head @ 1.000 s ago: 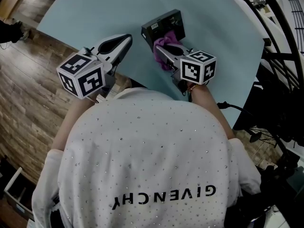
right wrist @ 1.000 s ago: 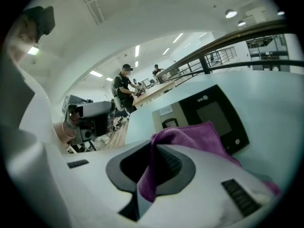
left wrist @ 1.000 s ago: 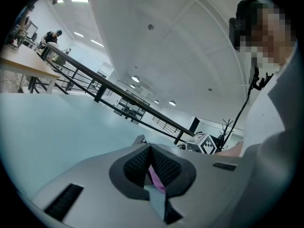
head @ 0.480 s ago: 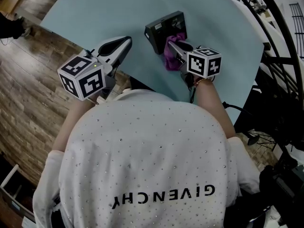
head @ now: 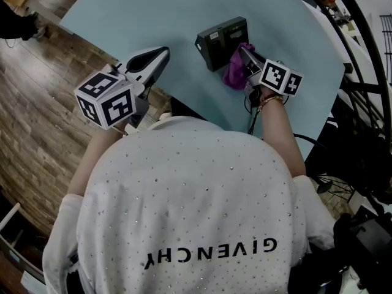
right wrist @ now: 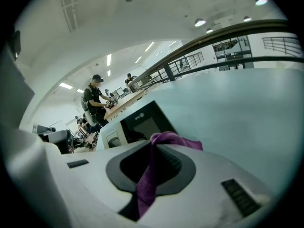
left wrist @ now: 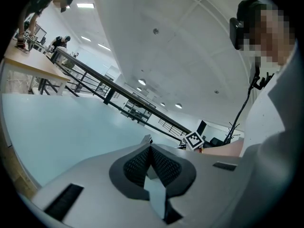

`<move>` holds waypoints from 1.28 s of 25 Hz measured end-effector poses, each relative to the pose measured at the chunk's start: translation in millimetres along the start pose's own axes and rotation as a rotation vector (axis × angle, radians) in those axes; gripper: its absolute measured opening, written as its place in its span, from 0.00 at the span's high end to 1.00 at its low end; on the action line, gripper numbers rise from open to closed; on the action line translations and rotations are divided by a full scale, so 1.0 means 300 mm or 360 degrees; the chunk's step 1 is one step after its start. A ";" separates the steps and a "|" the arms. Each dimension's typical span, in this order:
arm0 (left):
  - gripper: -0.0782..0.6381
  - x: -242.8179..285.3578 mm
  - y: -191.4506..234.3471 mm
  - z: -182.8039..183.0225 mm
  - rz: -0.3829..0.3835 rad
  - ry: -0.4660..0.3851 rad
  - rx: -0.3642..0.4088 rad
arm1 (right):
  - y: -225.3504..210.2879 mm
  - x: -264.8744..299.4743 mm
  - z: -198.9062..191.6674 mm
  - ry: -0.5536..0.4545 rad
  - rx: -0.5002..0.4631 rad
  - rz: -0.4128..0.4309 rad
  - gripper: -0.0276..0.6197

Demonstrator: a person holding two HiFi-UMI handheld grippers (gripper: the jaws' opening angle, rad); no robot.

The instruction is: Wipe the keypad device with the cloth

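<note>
A black keypad device [head: 222,41] lies on the pale blue table [head: 153,11]; in the right gripper view it [right wrist: 142,123] sits just ahead of the jaws. My right gripper [head: 244,57] is shut on a purple cloth [head: 234,72], which hangs at the device's right edge. Between the jaws the cloth [right wrist: 154,170] runs as a pinched strip. My left gripper [head: 158,57] hovers at the table's near edge, left of the device, shut with nothing in it [left wrist: 149,148].
Wood flooring [head: 37,97] lies left of the table. Dark railings and stands [head: 361,72] crowd the right side. A person [right wrist: 95,103] stands at a far bench in the right gripper view.
My right gripper has slid with the cloth from over the device's front to its right edge. The left gripper stayed put.
</note>
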State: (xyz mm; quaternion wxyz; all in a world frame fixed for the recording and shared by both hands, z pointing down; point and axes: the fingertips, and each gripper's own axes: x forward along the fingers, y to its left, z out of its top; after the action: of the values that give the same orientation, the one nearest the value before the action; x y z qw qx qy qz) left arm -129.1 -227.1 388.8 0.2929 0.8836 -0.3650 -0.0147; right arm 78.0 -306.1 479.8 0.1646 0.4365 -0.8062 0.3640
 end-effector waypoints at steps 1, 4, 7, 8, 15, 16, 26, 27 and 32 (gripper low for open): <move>0.89 -0.003 0.002 0.001 0.0004 -0.0003 -0.0002 | -0.008 -0.001 0.004 -0.0009 0.0019 -0.0009 0.92; 0.89 -0.014 0.008 0.006 0.0016 -0.0014 -0.0008 | -0.026 -0.004 0.015 -0.0046 0.0077 -0.0020 0.92; 0.89 -0.026 0.014 0.006 0.0029 -0.0014 -0.0013 | -0.044 -0.009 0.019 -0.0091 0.0163 -0.0029 0.92; 0.89 -0.029 0.016 0.007 0.0033 -0.0014 -0.0013 | -0.048 -0.010 0.020 -0.0106 0.0194 -0.0028 0.92; 0.89 -0.027 0.016 0.009 0.0035 -0.0023 -0.0004 | 0.070 -0.009 -0.015 -0.0080 0.0091 0.0119 0.92; 0.89 -0.026 0.014 0.008 0.0033 -0.0023 -0.0003 | 0.103 -0.009 -0.032 -0.0056 0.0048 0.0160 0.92; 0.89 -0.022 -0.034 -0.014 -0.0010 0.0005 -0.0006 | 0.289 0.005 -0.208 0.0240 -0.0412 0.0323 0.92; 0.89 -0.023 -0.041 -0.018 -0.0015 0.0007 -0.0006 | 0.295 0.003 -0.217 0.0265 -0.0460 0.0324 0.92; 0.89 -0.054 -0.063 -0.021 0.0028 -0.0044 -0.0006 | 0.312 -0.008 -0.229 0.0320 -0.0606 0.0307 0.92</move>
State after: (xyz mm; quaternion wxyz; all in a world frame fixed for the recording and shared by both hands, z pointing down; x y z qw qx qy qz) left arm -127.4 -202.8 381.0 0.2895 0.8795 -0.3769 -0.0250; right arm -1.2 -221.5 483.6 0.2879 0.2801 -0.8778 0.2610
